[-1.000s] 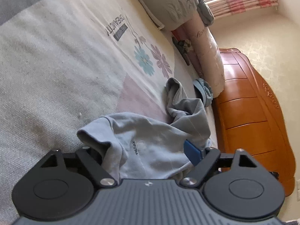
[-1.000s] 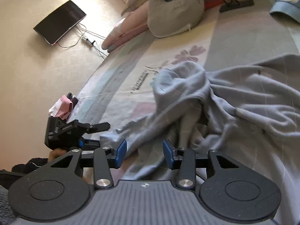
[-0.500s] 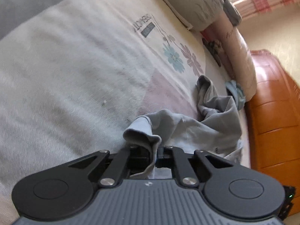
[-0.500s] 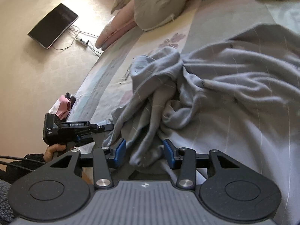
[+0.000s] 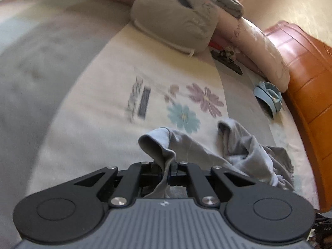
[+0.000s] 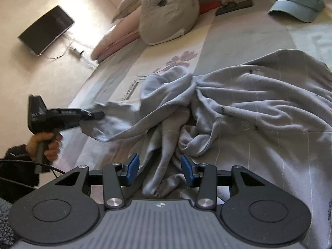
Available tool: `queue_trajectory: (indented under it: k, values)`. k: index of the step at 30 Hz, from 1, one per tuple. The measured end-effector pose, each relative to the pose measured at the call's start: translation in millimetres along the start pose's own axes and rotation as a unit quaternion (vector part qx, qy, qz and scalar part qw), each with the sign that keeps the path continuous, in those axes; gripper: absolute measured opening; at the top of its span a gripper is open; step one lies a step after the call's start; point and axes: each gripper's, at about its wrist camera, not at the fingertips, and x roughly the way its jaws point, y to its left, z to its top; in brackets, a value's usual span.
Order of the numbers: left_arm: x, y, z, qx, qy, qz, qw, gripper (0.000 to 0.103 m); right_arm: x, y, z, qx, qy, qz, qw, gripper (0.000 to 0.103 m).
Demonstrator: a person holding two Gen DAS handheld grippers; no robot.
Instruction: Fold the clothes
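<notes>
- Grey garment [image 6: 238, 108]: crumpled across the centre and right of the right wrist view, on the flowered bedspread [image 5: 103, 112]; in the left wrist view, bunched at lower centre and lower right.
- Left gripper [image 5: 168, 167]: clamped on a fold of the garment's edge, cloth pinched between the pads and trailing down behind them. Also visible at mid left of the right wrist view [image 6: 97, 115], cloth drawn up from the bed in a slack, sagging span.
- Right gripper [image 6: 159, 169]: jaws part open at bottom centre, a twisted rope of fabric lying between the blue pads [image 6: 132, 167], not pinched.
- Handling, judged from the drape: thin, soft, light knit; no stiffness, so any lifted part likely to droop and drag the remainder along. No fragility. Slipping out of a shallow pinch possible if only one thin layer sits in the pads.
- Where to hold: seams, hems or corners rather than mid-panel bunches; a second hold well apart from the left one on the same edge probably needed to spread it flat before folding.
- Twisted strand between the right pads: probably a sleeve; uncertain.
- Blue cap [image 6: 298, 2], upper right, and grey plush cushion [image 6: 168, 12], top centre: well apart from the garment.
</notes>
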Motion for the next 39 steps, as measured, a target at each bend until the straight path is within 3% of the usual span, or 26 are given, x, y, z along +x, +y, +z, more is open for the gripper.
queue_trajectory:
  k: [8,15,17,26,39]
  values:
    - [8.7,32.3,78.3,0.052,-0.003,-0.006,0.9986,0.004,20.1,30.3,9.2,0.020,-0.020,-0.074,0.997,0.051]
    - [34.6,56.7,116.1,0.092,0.017,-0.003,0.9957,0.004,47.4,69.8,36.4,-0.029,0.000,-0.128,0.991,0.065]
    - [39.8,63.5,121.2,0.094,0.022,-0.006,0.9953,0.004,56.1,78.4,43.4,-0.042,0.004,-0.135,0.990,0.070]
    - [50.5,85.9,142.6,0.116,0.025,0.000,0.9929,0.004,86.9,105.0,62.9,-0.071,0.036,-0.158,0.984,0.071]
    - [48.5,105.2,192.0,0.141,-0.006,0.054,0.9886,0.004,92.5,119.7,79.3,-0.097,0.039,-0.167,0.980,0.071]
